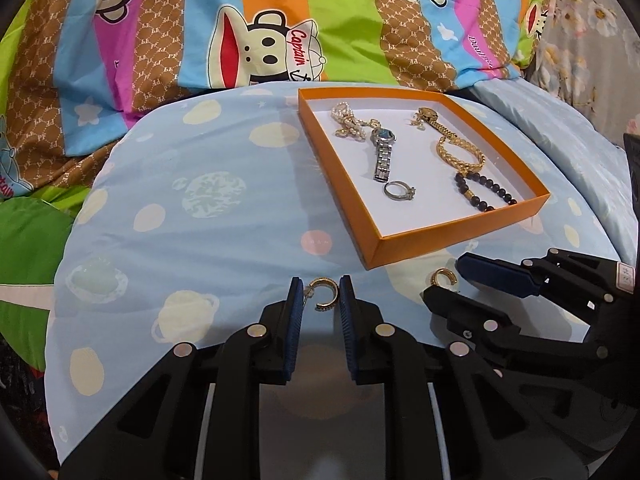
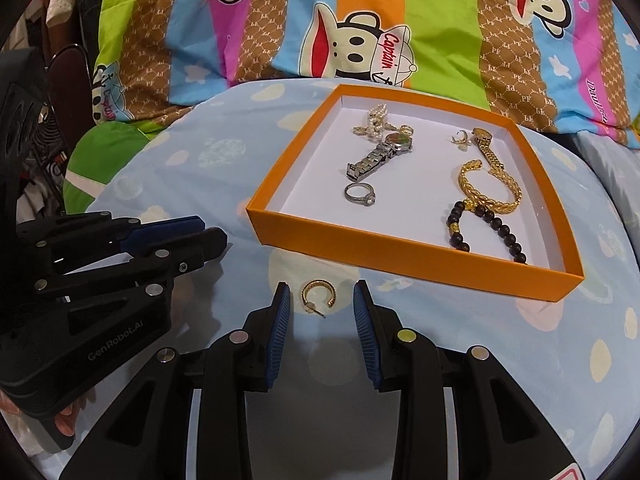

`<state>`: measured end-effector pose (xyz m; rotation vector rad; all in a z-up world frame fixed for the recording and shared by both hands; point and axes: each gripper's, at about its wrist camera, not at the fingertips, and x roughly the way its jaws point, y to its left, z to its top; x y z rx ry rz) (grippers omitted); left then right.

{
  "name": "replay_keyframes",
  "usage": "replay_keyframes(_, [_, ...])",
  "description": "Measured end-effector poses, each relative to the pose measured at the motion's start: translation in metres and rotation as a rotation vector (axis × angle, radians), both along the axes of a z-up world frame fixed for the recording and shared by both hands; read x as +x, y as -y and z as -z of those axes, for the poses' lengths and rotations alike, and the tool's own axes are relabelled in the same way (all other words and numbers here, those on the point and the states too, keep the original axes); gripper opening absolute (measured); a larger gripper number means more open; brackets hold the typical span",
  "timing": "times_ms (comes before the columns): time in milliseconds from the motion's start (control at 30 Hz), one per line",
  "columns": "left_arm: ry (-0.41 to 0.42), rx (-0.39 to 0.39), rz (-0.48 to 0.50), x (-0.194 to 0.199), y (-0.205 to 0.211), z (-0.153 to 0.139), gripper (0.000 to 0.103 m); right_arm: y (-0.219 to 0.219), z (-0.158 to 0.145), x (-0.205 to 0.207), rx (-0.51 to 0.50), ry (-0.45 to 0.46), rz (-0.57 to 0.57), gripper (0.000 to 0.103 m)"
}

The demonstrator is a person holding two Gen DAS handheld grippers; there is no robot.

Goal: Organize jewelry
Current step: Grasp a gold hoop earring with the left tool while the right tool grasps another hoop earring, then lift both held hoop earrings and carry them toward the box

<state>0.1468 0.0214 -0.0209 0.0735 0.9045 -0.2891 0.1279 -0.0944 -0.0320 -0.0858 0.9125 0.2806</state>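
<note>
The left gripper [image 1: 322, 300], low centre of its own view, is clenched on a gold hoop earring [image 1: 323, 294], pads touching both sides of the hoop. The right gripper [image 2: 322, 306] stands released, its jaws astride a second gold hoop earring [image 2: 318, 294] that lies on the blue planet-print sheet [image 2: 192, 176], touching neither pad (its post points toward the lower right).

To do the step well, I judge the right jaws should come down level around the hoop and pinch across its width, not on the thin post, since a small smooth ring could skid on soft cloth. The left should carry its earring up and right over the near wall of the orange box [image 1: 456, 236], clear of the silver ring [image 1: 398, 191] and the black bead bracelet [image 1: 486, 196].

Readable writing: "GenRobot.AI" on the left gripper's body at the lower left of the right view, and "Captain" on the cartoon cap of the striped bedding [image 2: 390, 56].
</note>
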Motion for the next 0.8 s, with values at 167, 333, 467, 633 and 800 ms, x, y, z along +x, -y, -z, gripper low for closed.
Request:
replay_keyframes(167, [0.004,0.013,0.002,0.0,0.003,0.001,0.018,-0.001,0.0,0.001,-0.005,0.004,0.001,0.016])
replay_keyframes(333, [0.023,0.042,0.012,-0.002,0.008,0.001,0.018,0.006,-0.002,-0.001,0.013,0.015,0.021,0.015])
replay_keyframes(467, [0.029,0.052,0.017,-0.003,0.009,0.001,0.018,0.014,-0.005,-0.004,0.031,0.025,0.047,0.016])
replay_keyframes(633, [0.026,0.055,0.021,-0.003,0.01,0.001,0.018,0.025,-0.007,-0.008,0.039,0.038,0.081,0.015])
replay_keyframes(800, [0.026,0.058,0.021,-0.003,0.01,0.002,0.018,0.037,-0.007,-0.009,0.046,0.038,0.117,0.015])
